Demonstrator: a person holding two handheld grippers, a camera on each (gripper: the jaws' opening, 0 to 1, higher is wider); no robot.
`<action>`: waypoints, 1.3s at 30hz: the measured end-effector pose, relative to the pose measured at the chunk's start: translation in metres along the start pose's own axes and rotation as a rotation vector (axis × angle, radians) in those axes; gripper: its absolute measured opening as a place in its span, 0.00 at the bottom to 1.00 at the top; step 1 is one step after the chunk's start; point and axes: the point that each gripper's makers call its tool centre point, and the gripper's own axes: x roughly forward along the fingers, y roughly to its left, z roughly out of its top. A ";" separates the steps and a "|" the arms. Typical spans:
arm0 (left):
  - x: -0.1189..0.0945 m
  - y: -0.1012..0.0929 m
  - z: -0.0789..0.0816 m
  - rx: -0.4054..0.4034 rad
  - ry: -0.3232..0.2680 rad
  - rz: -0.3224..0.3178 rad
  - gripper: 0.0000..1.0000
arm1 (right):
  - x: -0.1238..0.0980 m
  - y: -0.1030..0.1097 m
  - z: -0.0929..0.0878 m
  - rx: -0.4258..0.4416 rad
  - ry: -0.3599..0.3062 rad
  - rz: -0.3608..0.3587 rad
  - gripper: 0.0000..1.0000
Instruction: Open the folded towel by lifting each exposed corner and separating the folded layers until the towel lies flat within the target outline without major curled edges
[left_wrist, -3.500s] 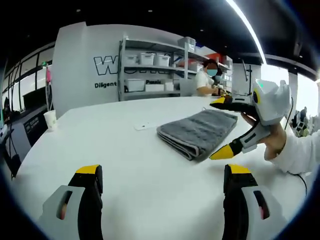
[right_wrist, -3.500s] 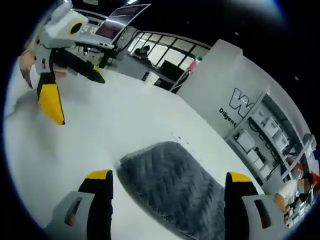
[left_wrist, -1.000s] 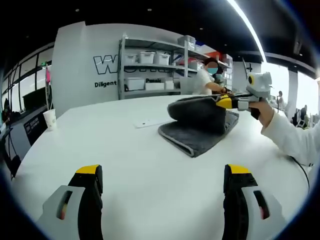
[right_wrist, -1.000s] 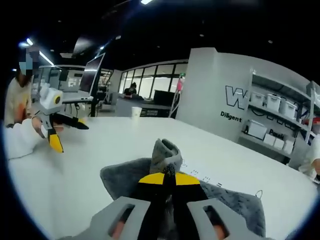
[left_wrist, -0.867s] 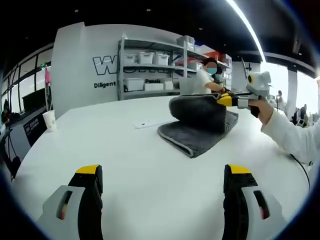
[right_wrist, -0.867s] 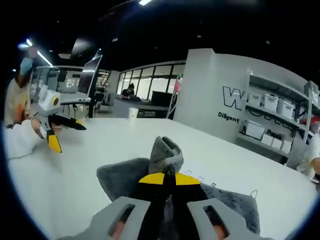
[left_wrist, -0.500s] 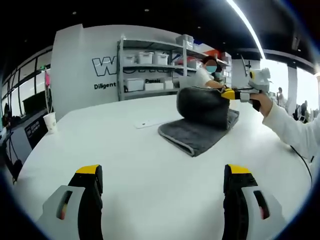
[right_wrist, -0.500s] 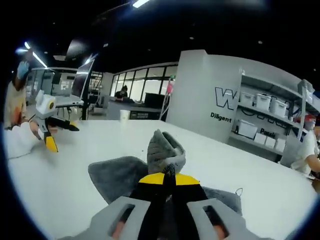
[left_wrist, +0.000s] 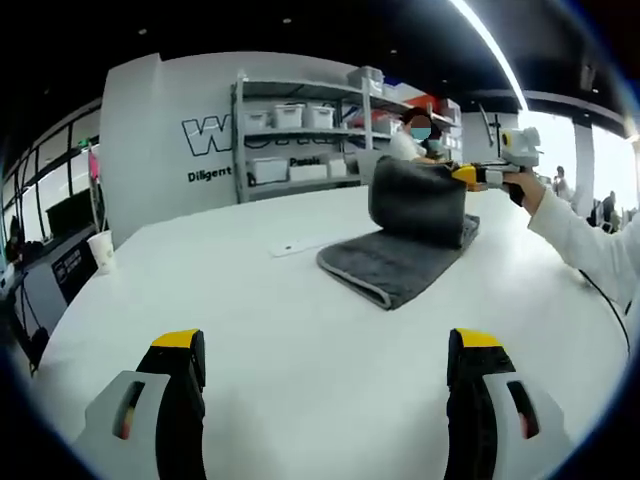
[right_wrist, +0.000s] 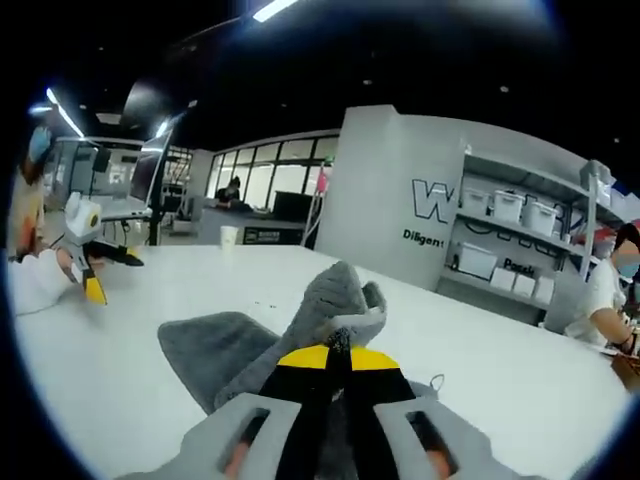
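Grey towel (left_wrist: 405, 255) lies on white table (left_wrist: 300, 340), far right of centre, its upper layer lifted upright. Right gripper (right_wrist: 328, 352), arm extended level above the table's far side, jaws pressed together pinching the raised towel corner. Left gripper (left_wrist: 325, 345) hovers near the table's edge, jaws spread wide, touching nothing.

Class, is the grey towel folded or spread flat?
Partly unfolded: the right gripper holds the towel's top layer up; the rest lies on the table.

Bright ceiling strip light (left_wrist: 492, 48); edges bowed, perhaps slightly soft.
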 end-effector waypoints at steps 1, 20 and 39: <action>0.001 -0.001 -0.001 0.001 0.003 -0.002 1.00 | -0.002 -0.003 0.000 -0.001 0.000 -0.006 0.00; 0.008 -0.009 -0.009 0.042 0.029 -0.015 1.00 | -0.030 -0.057 -0.005 -0.003 -0.002 -0.093 0.00; 0.011 -0.013 -0.016 0.032 0.031 -0.015 1.00 | -0.055 -0.096 -0.007 -0.015 -0.008 -0.150 0.00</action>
